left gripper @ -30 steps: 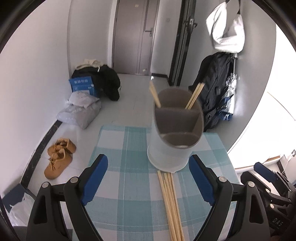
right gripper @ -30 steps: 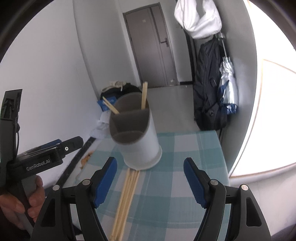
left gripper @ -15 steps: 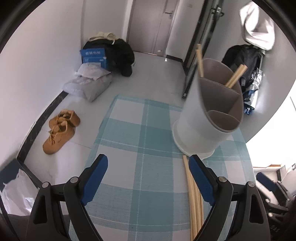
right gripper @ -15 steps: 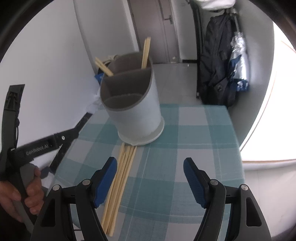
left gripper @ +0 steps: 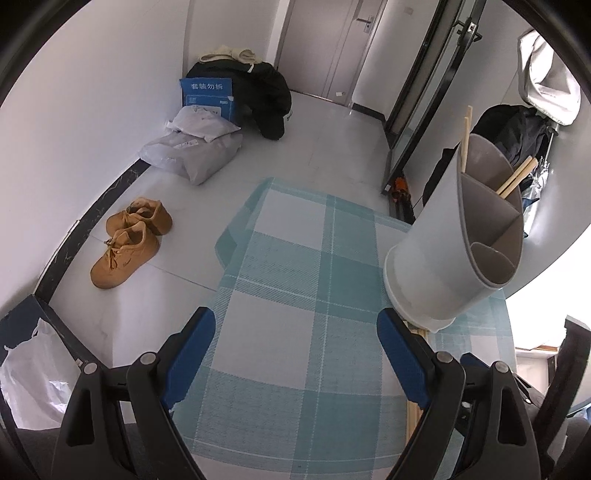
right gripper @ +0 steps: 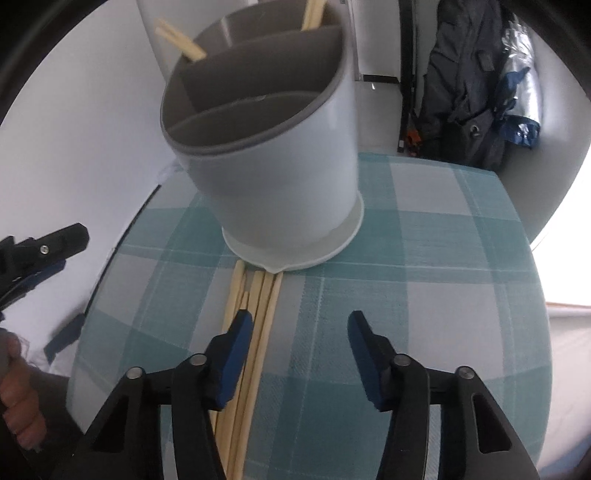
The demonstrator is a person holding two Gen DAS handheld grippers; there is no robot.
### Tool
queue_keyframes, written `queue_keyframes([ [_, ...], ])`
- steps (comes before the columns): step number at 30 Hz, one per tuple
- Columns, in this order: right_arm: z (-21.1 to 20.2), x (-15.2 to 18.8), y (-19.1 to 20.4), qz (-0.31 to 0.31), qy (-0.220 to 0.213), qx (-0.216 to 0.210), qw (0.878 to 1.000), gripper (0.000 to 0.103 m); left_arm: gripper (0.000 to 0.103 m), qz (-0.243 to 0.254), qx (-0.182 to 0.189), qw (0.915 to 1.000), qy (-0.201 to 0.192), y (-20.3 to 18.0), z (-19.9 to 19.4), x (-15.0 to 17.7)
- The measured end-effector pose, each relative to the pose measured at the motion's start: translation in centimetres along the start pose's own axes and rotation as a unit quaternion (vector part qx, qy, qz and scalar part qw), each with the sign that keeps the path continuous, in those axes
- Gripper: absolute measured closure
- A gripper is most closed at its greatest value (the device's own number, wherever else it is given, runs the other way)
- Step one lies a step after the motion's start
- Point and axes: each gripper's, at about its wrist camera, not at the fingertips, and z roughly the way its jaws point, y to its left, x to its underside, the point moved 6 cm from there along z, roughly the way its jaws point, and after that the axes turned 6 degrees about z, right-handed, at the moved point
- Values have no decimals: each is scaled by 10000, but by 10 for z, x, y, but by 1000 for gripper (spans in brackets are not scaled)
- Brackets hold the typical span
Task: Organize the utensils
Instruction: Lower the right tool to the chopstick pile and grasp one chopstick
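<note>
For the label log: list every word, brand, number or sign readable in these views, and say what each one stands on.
"套装勿拆": white characters on the blue box on the floor by the wall.
Small print lower on that box, and on the white parcels in front of it: too small to read.
Utensil holder, chopsticks, checked tablecloth: no text visible.

We see a white utensil holder (right gripper: 291, 184) standing upright on the plaid cloth, its grey insert split into compartments. Chopsticks lean in its rear compartments: one (right gripper: 181, 42) at the back left, a pair (right gripper: 312, 14) at the back right; the front compartment looks empty. A bundle of loose wooden chopsticks (right gripper: 255, 314) lies flat on the cloth, side by side, their far tips reaching the holder's base rim.
</note>
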Motion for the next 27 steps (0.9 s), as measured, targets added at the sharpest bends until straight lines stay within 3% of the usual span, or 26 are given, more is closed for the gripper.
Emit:
queue_keyframes([
  [8, 7, 9, 9, -295, 197, 290, 9989, 71, 17, -67, -36, 9999, 71, 6, 1, -1],
  [10, 6, 10, 8, -408, 236, 437, 9979, 80, 17, -107, -23, 9999, 92, 8, 1, -2],
  [18, 12, 1, 16, -682, 321, 507, 9959, 81, 17, -169, -82, 9997, 160, 13, 3, 0],
  [20, 13, 1, 26, -957, 393, 460, 9936, 84, 17, -214, -98, 9995, 188, 15, 4, 0],
  [22, 13, 4, 31, -1169, 536, 318, 9912, 96, 17, -253, -95, 9994, 220, 16, 6, 0],
  [27, 1, 23, 31, -1459, 726, 193, 9864, 98, 17, -305, -98, 9992, 238, 18, 6, 0],
])
